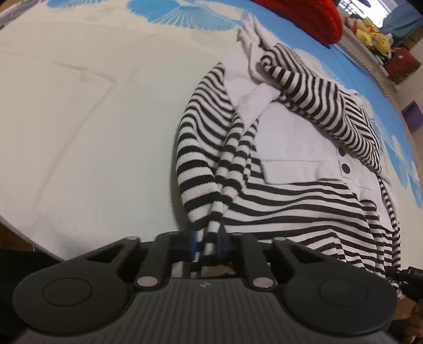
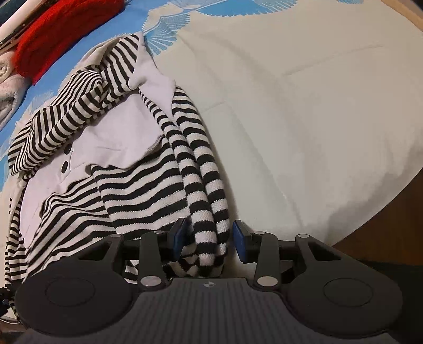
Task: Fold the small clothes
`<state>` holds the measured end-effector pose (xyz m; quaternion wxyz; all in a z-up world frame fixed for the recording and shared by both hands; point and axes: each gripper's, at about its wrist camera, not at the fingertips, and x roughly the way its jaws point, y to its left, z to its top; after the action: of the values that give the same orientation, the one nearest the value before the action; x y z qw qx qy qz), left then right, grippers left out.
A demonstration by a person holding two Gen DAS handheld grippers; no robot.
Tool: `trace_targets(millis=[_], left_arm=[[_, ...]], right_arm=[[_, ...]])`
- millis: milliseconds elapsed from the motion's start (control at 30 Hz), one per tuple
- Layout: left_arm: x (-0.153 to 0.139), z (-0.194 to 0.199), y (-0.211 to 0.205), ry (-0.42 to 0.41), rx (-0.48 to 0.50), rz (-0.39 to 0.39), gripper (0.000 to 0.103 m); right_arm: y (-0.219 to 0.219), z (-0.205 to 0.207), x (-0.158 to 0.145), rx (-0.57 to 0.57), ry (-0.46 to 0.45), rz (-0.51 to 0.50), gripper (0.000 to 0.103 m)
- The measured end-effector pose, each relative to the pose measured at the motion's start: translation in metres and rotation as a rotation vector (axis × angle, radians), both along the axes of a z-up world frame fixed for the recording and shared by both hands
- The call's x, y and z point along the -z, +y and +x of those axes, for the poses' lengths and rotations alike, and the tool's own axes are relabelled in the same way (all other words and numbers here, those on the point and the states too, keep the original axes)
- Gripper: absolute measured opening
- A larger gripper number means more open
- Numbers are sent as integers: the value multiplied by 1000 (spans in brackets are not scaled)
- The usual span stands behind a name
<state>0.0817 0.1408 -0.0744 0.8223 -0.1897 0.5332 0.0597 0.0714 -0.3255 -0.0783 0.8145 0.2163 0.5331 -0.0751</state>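
Lying crumpled on the bed, the striped top is a black-and-white knit with a plain pale front panel, a pocket flap and two dark buttons. It sits on the cream part of the cover where that meets the blue-patterned band, and it reaches down to the bed's near edge. One sleeve is thrown across the upper chest; the collar points toward the bed's far edge.

The left hand-held gripper is pinching a gathered striped fold at the near edge, its blue pads pressed together on the cloth, which rises from them in a taut ridge toward the shoulder. In the right wrist view, the right hand-held gripper has its blue pads spread, with two rolled striped folds of the top running between them; the pads stand clear of the knit on both sides, so nothing is clamped. Whether the cloth rests on the gripper body behind the pads I cannot tell.

A red knit lies beyond the top by the far edge, on the blue band. In the right wrist view a pale folded cloth lies just beside the red knit. Past the bed's far corner in the left wrist view, yellow plush toys are on a ledge. Brown flooring shows past the near edge.
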Motion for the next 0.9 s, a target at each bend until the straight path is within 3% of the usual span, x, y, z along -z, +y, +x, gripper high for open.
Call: trace_targets(millis=[33,200,300,400,533,900], left_arm=[[-5,-1,-2,-17,9,28,10],[-20,-10,2,-66,1,12,14],[-10,-6,4,-8,3,-12,27],[-3,-4,9,18,-22,-24,40],[-1,-3,10,23,-19,-32,41],[4,-2,1,25,32,18,37]], right_arm=[[1,0,-1,-5,-9,9,7],[-9,-9,-20,75,-92,23,5],[-13,-9,-16,102,-63,3,6],[-2,-3,-8,30,-16,-28,11],[2,-1,-4,7,16,-53,30],[8,-3,-1,-35,20,-66,34]])
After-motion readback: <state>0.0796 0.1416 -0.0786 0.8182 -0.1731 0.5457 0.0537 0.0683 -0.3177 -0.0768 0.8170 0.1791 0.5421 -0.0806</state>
